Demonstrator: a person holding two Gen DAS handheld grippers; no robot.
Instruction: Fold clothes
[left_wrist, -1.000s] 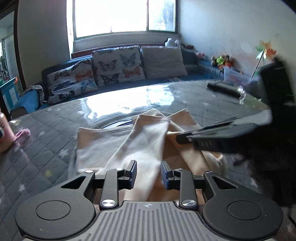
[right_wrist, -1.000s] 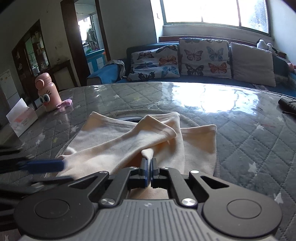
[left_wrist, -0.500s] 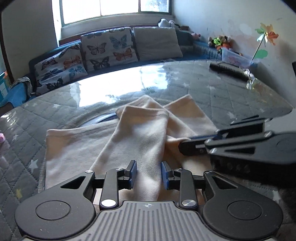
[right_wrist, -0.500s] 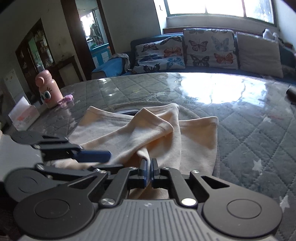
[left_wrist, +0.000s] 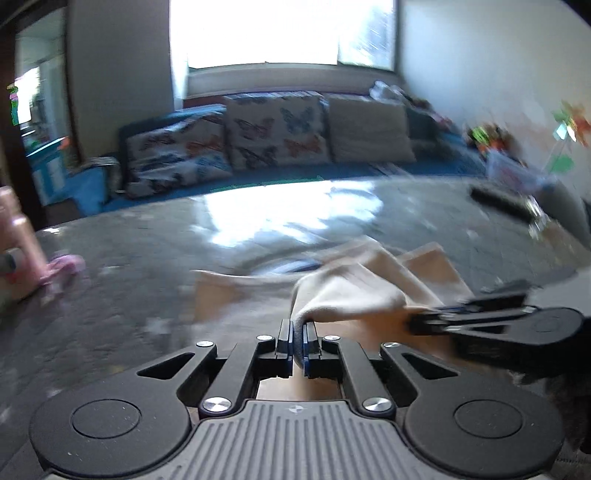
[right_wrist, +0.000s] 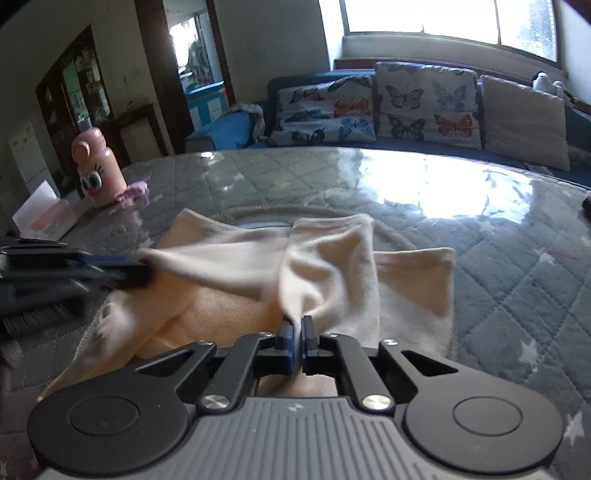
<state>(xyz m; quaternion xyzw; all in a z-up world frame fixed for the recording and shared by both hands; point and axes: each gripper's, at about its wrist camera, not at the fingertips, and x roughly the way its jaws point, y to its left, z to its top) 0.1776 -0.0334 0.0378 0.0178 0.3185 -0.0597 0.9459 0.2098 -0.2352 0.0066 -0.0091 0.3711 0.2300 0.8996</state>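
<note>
A grey quilted cover with pale stars (right_wrist: 517, 280) spreads over the table, glossy under window glare. On it lie a cream garment (right_wrist: 413, 291), partly lifted, a pink bottle with cartoon eyes (right_wrist: 96, 168), a small pink-purple scrap just beside it (right_wrist: 135, 190), a tissue box (right_wrist: 44, 218) and a dark remote (left_wrist: 498, 201).

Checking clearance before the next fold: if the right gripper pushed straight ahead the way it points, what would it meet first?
The cream garment itself: the right gripper is shut on a bunched fold of it, and more cloth lies directly ahead. Beyond that, probably the quilted table cover.
</note>
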